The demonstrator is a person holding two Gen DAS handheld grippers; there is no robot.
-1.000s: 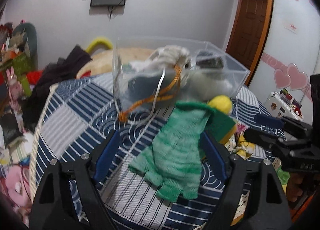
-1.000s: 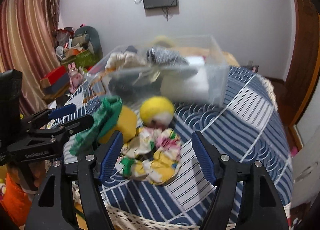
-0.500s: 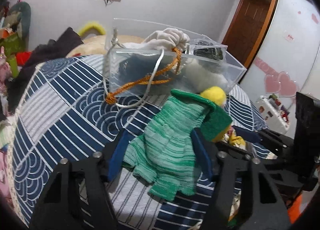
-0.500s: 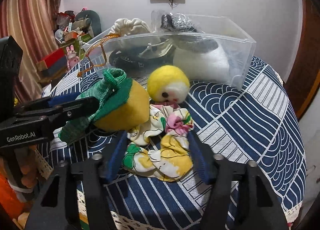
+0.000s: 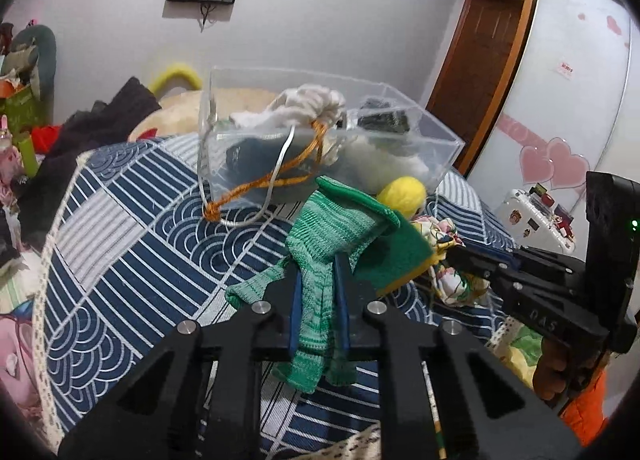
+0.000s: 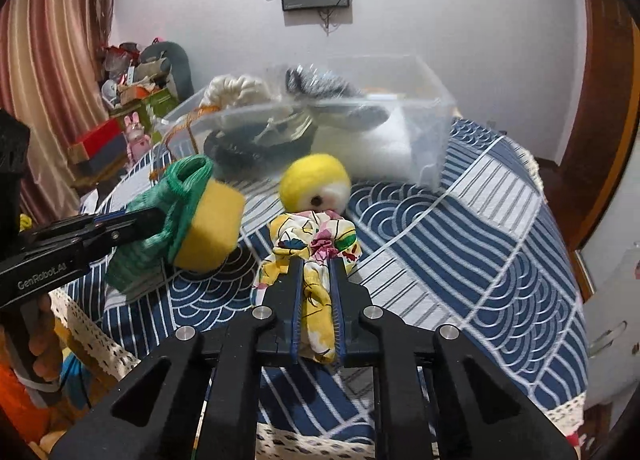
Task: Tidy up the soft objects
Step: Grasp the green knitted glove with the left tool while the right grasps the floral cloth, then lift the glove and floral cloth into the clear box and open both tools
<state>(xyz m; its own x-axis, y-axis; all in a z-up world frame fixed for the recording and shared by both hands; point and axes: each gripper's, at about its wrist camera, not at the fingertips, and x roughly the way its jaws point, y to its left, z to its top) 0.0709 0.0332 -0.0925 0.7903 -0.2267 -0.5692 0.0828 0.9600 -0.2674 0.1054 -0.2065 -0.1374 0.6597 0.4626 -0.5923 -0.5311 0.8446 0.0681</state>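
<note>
My left gripper (image 5: 319, 284) is shut on a green knitted glove (image 5: 324, 244), lifted off the bed; the glove (image 6: 176, 196) drapes over a yellow sponge (image 6: 210, 228) with a green pad. My right gripper (image 6: 316, 288) is shut on a yellow floral scrunchie (image 6: 316, 244), also in the left wrist view (image 5: 448, 256). A yellow and white plush ball (image 6: 314, 184) sits just behind the scrunchie. A clear plastic bin (image 6: 412, 116) behind holds several soft items, among them a white cloth (image 5: 308, 104) with an orange cord (image 5: 296, 168).
A blue and white patterned bedspread (image 6: 460, 228) covers the bed, with a lace edge (image 6: 100, 336) at the front. Cluttered boxes and toys (image 6: 132, 108) stand at the left by a curtain. A wooden door (image 5: 476, 76) is at the right.
Both grippers have closed: the left on the green glove, the right on the floral scrunchie. The glove has been lifted and bunched between the fingers.
</note>
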